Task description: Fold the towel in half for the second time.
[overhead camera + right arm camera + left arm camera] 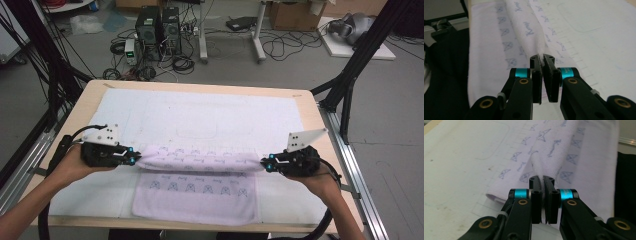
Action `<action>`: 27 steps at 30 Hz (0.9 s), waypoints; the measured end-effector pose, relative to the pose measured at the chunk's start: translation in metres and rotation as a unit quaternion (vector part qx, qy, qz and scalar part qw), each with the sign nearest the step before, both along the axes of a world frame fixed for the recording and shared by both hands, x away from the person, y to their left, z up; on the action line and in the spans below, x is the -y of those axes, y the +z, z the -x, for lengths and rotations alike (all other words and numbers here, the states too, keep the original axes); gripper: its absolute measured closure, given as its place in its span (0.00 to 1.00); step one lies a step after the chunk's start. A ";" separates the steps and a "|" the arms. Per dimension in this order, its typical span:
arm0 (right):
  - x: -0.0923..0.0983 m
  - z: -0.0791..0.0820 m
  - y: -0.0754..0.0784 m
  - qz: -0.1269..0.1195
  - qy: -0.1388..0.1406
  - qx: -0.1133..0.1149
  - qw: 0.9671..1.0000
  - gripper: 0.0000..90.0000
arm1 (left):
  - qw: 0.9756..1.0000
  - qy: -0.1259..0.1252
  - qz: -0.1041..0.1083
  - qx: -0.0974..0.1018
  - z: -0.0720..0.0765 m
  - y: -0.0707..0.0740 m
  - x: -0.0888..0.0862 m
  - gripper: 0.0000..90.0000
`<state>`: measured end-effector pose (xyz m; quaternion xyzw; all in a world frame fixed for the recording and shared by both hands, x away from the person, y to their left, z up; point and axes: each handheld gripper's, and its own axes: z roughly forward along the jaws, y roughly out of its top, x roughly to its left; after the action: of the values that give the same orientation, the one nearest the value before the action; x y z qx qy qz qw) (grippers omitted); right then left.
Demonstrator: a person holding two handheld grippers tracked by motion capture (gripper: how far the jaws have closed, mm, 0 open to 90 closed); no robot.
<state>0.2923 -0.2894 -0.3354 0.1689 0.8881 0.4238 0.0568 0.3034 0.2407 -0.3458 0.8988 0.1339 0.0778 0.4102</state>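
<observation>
Towel (200, 192) on table (310, 112), far edge lifted and stretched taut, left claw (134, 159) and right claw (266, 165) each clamped on a corner.

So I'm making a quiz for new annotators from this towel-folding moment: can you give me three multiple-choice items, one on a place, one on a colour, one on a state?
1. Where is the left gripper on the towel?
A. at the left end of its raised fold
B. at its near hem
C. off the towel

2. What colour is the towel's printed pattern?
A. red
B. blue
C. green

3. How does the right gripper stand?
A. wide open
B. shut on nothing
C. shut on the towel

Answers:
1 A, the high view shows it at the fold's left end.
2 B, the small motifs are blue.
3 C, the right gripper view shows cloth pinched between the jaws.
</observation>
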 end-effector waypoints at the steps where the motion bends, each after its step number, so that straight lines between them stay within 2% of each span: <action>1: 0.001 0.005 -0.001 -0.002 0.003 -0.003 1.000 0.95 | 1.000 -0.007 -0.001 0.001 0.008 -0.001 0.000 0.95; 6: 0.000 0.028 -0.010 -0.006 0.046 -0.008 0.999 0.95 | 1.000 -0.024 -0.011 0.005 0.031 -0.007 -0.002 0.95; 11: -0.002 0.045 -0.017 0.001 0.087 -0.011 0.996 0.95 | 0.999 -0.041 -0.013 -0.001 0.050 -0.015 -0.005 0.95; 15: -0.001 0.055 -0.024 0.004 0.111 -0.028 0.993 0.95 | 0.998 -0.054 -0.012 -0.013 0.062 -0.022 -0.004 0.95; 17: -0.003 0.060 -0.029 0.011 0.131 -0.036 0.991 0.95 | 0.998 -0.062 -0.012 -0.027 0.067 -0.026 -0.003 0.94; 18: -0.003 0.061 -0.030 0.016 0.134 -0.039 0.990 0.94 | 0.996 -0.080 -0.017 -0.043 0.068 -0.029 -0.003 0.93; 19: -0.003 0.062 -0.034 0.020 0.139 -0.053 0.989 0.88 | 0.995 -0.090 -0.021 -0.049 0.069 -0.031 -0.003 0.87; 21: -0.002 0.061 -0.038 0.025 0.141 -0.066 0.987 0.69 | 0.993 -0.097 -0.030 -0.056 0.070 -0.037 -0.003 0.65; 22: 0.000 0.060 -0.040 0.028 0.136 -0.080 0.987 0.63 | 0.994 -0.093 -0.033 -0.054 0.068 -0.037 -0.004 0.52; 24: 0.002 0.057 -0.041 0.027 0.116 -0.077 0.990 0.54 | 0.996 -0.076 -0.036 -0.042 0.061 -0.035 -0.006 0.47; 25: 0.003 0.054 -0.040 0.025 0.095 -0.077 0.992 0.50 | 0.996 -0.071 -0.036 -0.040 0.059 -0.034 -0.006 0.43; 27: 0.003 0.048 -0.038 0.023 0.070 -0.075 0.994 0.45 | 0.998 -0.042 -0.026 -0.039 0.048 -0.030 -0.007 0.42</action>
<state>0.2445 -0.2922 -0.3737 0.1365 0.9089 0.3924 -0.0358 0.2556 0.2474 -0.3762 0.9162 0.1104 0.0287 0.3840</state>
